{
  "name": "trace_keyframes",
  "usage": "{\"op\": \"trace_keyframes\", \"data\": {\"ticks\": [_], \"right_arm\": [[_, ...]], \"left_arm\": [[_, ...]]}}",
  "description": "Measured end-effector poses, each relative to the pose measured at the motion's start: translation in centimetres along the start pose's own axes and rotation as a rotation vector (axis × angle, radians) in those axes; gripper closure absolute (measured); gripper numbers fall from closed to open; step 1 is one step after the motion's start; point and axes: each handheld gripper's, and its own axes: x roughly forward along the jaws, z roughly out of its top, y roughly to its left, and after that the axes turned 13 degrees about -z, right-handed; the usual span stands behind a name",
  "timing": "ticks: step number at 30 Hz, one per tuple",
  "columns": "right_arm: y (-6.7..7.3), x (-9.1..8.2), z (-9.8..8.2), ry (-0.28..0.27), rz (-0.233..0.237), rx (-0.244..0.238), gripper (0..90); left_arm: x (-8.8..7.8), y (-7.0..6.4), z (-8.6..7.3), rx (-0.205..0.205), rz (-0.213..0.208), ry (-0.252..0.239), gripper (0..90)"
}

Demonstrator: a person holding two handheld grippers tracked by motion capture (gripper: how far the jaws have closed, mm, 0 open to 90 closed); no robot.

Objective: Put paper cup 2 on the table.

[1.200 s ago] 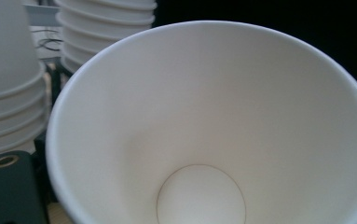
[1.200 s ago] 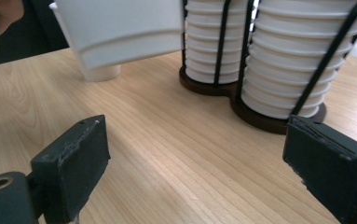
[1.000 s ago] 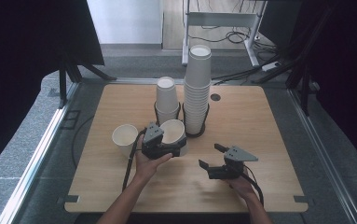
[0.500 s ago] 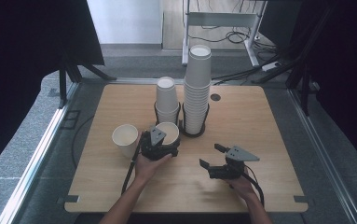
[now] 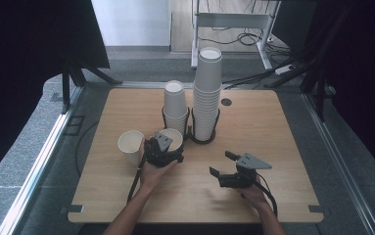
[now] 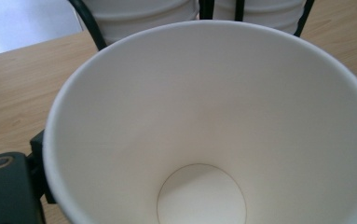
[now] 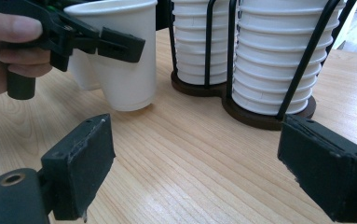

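Left gripper (image 5: 168,147) pinched paper cup (image 5: 173,138) rim, jaws easing apart, cup on bench (image 5: 283,127) beside stacks | right gripper (image 5: 222,164) spread, empty | cup light, crushable; grip rim gently

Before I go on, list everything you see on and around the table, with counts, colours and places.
Table: one, light wood, centre.
Cup holder: one, dark wire rack with two round bases, table middle.
Tall cup stack: one, white, right side of the holder.
Short cup stack: one, white, left side of the holder.
Held paper cup: one, white, upright between the left tongs, base on the table.
Loose paper cup: one, white, upright, left of the held cup.
Metal frame: one, grey, beyond the table, cables under it.
Left tongs: black; jaws just been opening, cup between them.
Right tongs: black, open, nothing between them, near right.
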Motion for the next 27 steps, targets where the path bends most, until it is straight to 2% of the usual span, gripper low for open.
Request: {"op": "trace_keyframes", "data": {"ticks": [9,15,20,27], "right_arm": [[0.0,-0.1,0.0,-0.003,0.000,-0.001,10.8],[0.0,-0.1,0.1,-0.004,0.001,-0.004,10.9],[0.0,-0.1,0.1,-0.002,0.003,-0.006,11.0],[0.3,0.0,0.0,-0.002,0.009,-0.014,11.3]], "left_arm": [[0.8,0.0,-0.4,0.006,0.027,0.023,10.1],[1.0,0.0,-0.6,0.003,0.003,0.033,8.1],[0.6,-0.2,-0.5,-0.001,-0.015,0.029,1.7],[-0.4,-0.7,-0.5,0.005,-0.002,0.028,0.0]]}}
